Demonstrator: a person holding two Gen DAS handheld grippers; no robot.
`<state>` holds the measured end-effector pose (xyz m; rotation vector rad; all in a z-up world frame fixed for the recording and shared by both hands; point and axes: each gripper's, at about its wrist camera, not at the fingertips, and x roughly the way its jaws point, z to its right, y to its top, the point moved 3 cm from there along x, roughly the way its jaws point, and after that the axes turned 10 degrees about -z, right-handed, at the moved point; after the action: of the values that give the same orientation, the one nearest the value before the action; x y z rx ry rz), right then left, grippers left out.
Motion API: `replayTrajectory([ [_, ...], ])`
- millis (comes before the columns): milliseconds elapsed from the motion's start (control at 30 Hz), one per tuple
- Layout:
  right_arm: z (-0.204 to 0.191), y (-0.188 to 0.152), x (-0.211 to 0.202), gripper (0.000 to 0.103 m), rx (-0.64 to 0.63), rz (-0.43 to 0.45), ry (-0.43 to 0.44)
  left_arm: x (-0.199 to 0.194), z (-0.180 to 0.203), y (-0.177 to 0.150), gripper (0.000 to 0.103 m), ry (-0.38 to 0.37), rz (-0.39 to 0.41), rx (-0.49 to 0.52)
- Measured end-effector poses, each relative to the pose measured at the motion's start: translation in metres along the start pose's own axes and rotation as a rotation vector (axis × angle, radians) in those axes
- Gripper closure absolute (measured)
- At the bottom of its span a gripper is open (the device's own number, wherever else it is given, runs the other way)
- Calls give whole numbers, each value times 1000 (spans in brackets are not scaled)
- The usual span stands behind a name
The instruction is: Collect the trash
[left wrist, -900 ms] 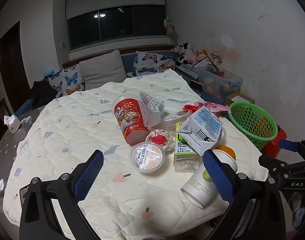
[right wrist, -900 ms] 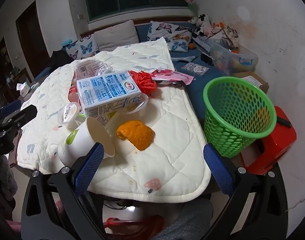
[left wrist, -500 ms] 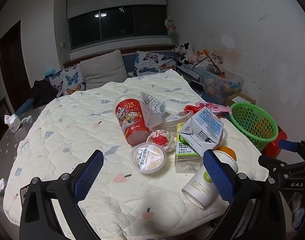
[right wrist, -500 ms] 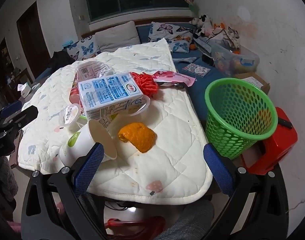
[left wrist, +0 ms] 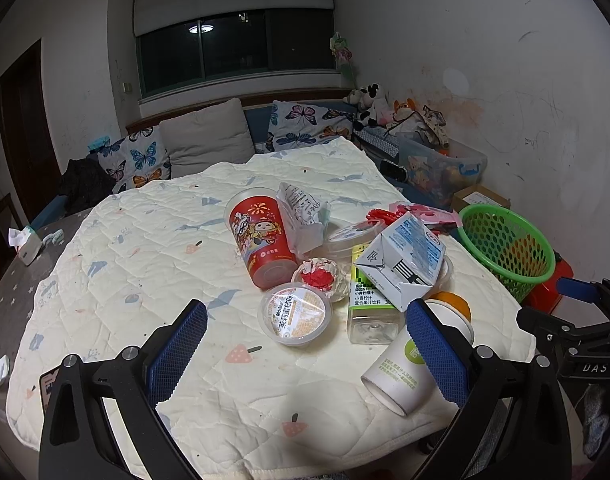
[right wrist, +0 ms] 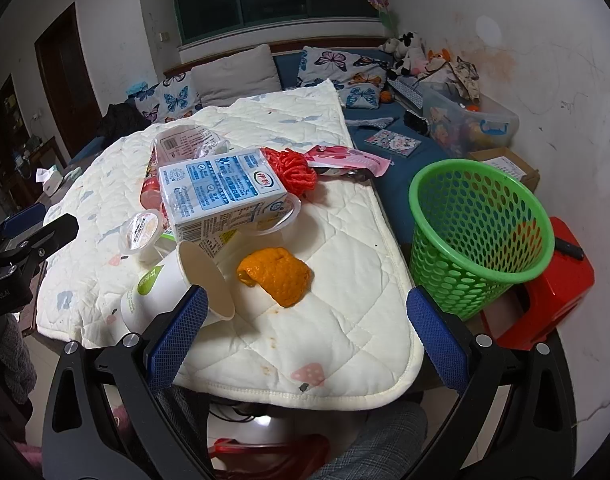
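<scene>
Trash lies piled on a quilted cloth (left wrist: pixel 145 280) over the table. In the left wrist view a red printed cup (left wrist: pixel 261 236) lies on its side, with a sealed jelly cup (left wrist: pixel 295 314), a crumpled red-and-white wrapper (left wrist: pixel 319 276), a clear juice bottle (left wrist: pixel 371 312), a blue-and-white milk carton (left wrist: pixel 405 260) and a tipped white paper cup (left wrist: pixel 401 372) nearby. My left gripper (left wrist: pixel 305 350) hangs open above the near edge, empty. In the right wrist view an orange peel (right wrist: pixel 279 276) lies beside the paper cup (right wrist: pixel 177 288) and carton (right wrist: pixel 221 192). My right gripper (right wrist: pixel 305 340) is open and empty. A green basket (right wrist: pixel 477 236) stands to the right.
The basket sits on a red stool (right wrist: pixel 553 304) beside the table's right edge. A red mesh net (right wrist: pixel 293 168) and pink wrapper (right wrist: pixel 345 158) lie at the cloth's far right. A sofa with cushions (left wrist: pixel 205 148) and a clear toy bin (left wrist: pixel 441 168) stand behind. A person's grey trouser leg (right wrist: pixel 377 448) shows below.
Both views have shifted only slightly; the left gripper has eased a little back from the trash pile. Nothing was taken hold of, and both grippers remain open.
</scene>
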<state>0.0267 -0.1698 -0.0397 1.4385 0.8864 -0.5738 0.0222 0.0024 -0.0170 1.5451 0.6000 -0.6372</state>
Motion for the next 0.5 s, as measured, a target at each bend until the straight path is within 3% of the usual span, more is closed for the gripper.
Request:
replayTrajectory([
  [500,-4,-1,-2,4,-12,6,5,-2,-1,-4,6,2,1,0],
])
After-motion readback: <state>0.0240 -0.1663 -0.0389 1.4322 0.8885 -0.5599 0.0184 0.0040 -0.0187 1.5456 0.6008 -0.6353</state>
